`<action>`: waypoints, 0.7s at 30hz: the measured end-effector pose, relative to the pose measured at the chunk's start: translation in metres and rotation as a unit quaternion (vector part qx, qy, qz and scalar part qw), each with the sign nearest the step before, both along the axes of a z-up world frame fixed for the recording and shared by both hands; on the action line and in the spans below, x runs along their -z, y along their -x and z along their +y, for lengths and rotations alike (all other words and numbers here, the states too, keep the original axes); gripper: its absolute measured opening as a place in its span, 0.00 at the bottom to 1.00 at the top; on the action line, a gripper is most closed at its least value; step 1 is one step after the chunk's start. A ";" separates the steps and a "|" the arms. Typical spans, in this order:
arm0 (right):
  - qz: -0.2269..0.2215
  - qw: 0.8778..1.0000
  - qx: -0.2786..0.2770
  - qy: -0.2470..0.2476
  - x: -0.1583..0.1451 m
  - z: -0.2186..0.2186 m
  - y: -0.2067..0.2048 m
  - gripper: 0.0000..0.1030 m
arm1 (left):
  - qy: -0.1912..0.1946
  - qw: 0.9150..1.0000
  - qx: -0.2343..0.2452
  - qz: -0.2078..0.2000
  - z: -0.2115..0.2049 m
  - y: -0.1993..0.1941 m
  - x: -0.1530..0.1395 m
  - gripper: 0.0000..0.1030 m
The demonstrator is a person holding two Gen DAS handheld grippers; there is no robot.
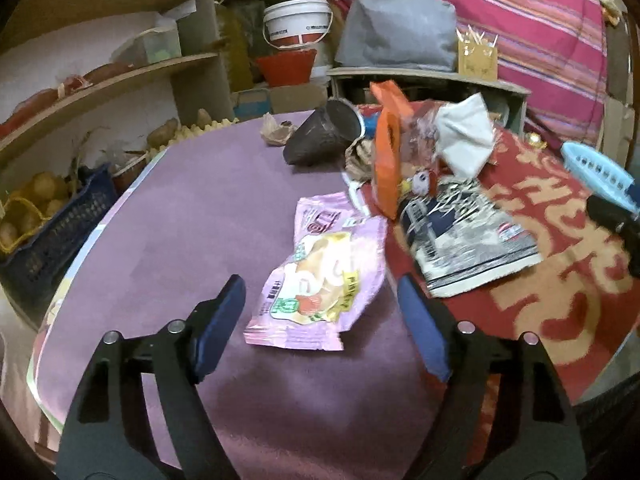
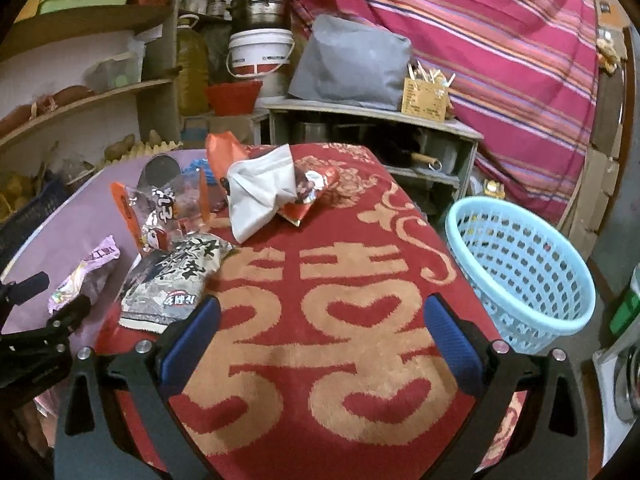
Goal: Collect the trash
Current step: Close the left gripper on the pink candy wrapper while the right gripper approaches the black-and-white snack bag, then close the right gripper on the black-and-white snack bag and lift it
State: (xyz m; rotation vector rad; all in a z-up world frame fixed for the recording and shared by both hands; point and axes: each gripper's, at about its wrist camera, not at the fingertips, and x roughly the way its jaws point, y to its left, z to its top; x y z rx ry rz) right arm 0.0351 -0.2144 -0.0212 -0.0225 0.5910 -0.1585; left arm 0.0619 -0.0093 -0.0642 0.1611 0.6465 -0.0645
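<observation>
A pink snack wrapper (image 1: 320, 276) lies on the purple cloth just ahead of my open, empty left gripper (image 1: 320, 312); it also shows in the right wrist view (image 2: 84, 276). A black-and-white packet (image 1: 468, 240) (image 2: 176, 280), an orange-clear bag (image 1: 388, 148) (image 2: 156, 212), a white crumpled bag (image 1: 464, 132) (image 2: 260, 196) and a dark cup (image 1: 324, 132) lie beyond. My right gripper (image 2: 320, 328) is open and empty above the red rug. A light blue basket (image 2: 520, 268) stands to its right.
The table carries a purple cloth (image 1: 180, 240) and a red-gold rug (image 2: 340, 360). Shelves (image 1: 100, 92) with potatoes and a dark crate (image 1: 52, 240) stand at left. A low cabinet (image 2: 380, 120) with buckets, a grey bag and a striped curtain is behind.
</observation>
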 end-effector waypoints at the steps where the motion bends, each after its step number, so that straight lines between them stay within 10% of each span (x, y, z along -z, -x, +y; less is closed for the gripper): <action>1: 0.000 1.000 -0.002 0.001 0.000 0.001 0.000 0.96 | 0.000 1.000 0.002 0.006 0.001 -0.003 0.003 0.65; 5: -0.006 1.000 -0.014 -0.006 -0.001 0.010 -0.005 0.96 | 0.010 1.000 0.007 0.026 0.006 -0.014 0.007 0.42; 21: 0.037 0.998 -0.053 -0.012 0.018 0.057 -0.040 0.96 | -0.009 1.000 -0.007 -0.014 0.031 -0.004 -0.011 0.36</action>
